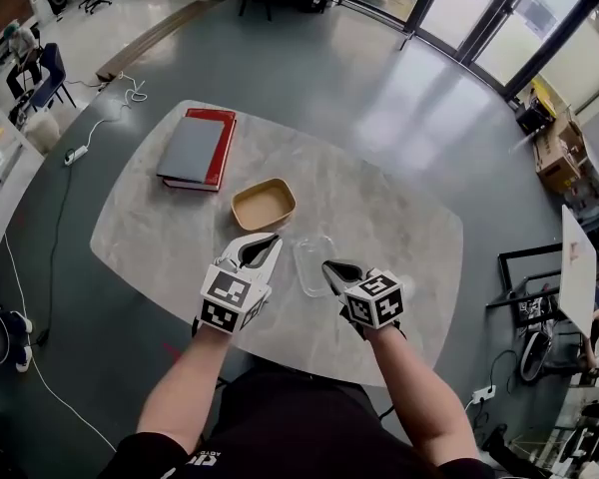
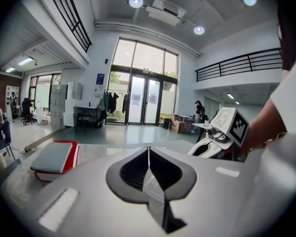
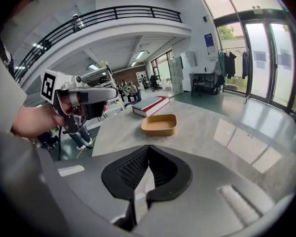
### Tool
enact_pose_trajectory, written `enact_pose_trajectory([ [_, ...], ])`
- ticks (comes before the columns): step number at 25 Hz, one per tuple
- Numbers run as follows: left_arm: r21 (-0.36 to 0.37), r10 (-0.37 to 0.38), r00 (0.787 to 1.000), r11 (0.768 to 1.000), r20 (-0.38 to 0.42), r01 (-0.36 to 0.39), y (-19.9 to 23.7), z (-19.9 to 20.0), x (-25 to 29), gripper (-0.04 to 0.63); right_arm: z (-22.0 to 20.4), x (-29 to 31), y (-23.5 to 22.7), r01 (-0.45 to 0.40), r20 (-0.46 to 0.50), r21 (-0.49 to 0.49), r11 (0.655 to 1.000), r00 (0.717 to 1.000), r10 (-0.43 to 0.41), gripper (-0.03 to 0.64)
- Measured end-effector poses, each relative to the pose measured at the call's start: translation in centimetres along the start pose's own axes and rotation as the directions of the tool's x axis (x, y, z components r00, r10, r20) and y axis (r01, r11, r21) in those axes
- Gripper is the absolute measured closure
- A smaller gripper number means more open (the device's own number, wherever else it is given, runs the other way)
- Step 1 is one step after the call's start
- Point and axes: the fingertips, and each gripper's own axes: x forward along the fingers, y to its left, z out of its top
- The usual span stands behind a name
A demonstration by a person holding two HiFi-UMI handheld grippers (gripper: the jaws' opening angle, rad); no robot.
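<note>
Open tabletop (image 1: 404,218) at right; tan tray (image 1: 264,206), clear lid (image 1: 314,264) and book (image 1: 198,148) as obstacles centre-left

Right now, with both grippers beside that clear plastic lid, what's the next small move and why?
Probably open the right gripper and ease its jaws onto the near edge of the clear plastic lid. It and the left gripper are both shut on nothing, and the lid lies flat between them.

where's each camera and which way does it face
Head view: on the person's head, looking steeply down at the table; both forearms, left tool and right tool show.
Left gripper view: on the left tool, facing the glass doors; its shut jaws show.
Right gripper view: on the right tool, facing the tan bowl; its shut jaws show.
Shared: both gripper views show the red book and the other tool.
</note>
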Motion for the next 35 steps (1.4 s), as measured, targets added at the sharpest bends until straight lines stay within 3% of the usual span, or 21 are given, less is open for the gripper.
enact_pose_trajectory([
  [11,-0.034,0.072,0.997,0.997,0.004,-0.072,2.3,-2.1,-1.0,0.588,-4.9,4.2,0.5,-0.03,-0.239,-0.027,0.999,0.971,0.022,0.543],
  [15,-0.053,0.097,0.995,0.994,-0.004,-0.097,3.1,-3.3,-1.4,0.588,-6.4,5.5,-0.3,-0.027,-0.308,-0.028,0.999,0.951,0.017,0.483],
  [20,-0.069,0.118,0.993,0.99,-0.019,-0.119,3.9,-4.5,-2.6,0.588,-7.8,7.2,-0.2,-0.025,-0.353,-0.028,0.999,0.935,0.014,0.46],
  [29,-0.086,0.088,0.996,0.992,-0.03,-0.09,2.1,-5.3,-3.2,0.588,-10.0,9.3,0.5,-0.003,-0.416,-0.059,0.998,0.909,-0.022,0.417],
  [35,-0.096,0.091,0.995,0.991,-0.043,-0.095,2.2,-6.0,-3.7,0.588,-10.2,10.0,0.0,0.034,-0.432,-0.11,0.993,0.898,-0.079,0.416],
])
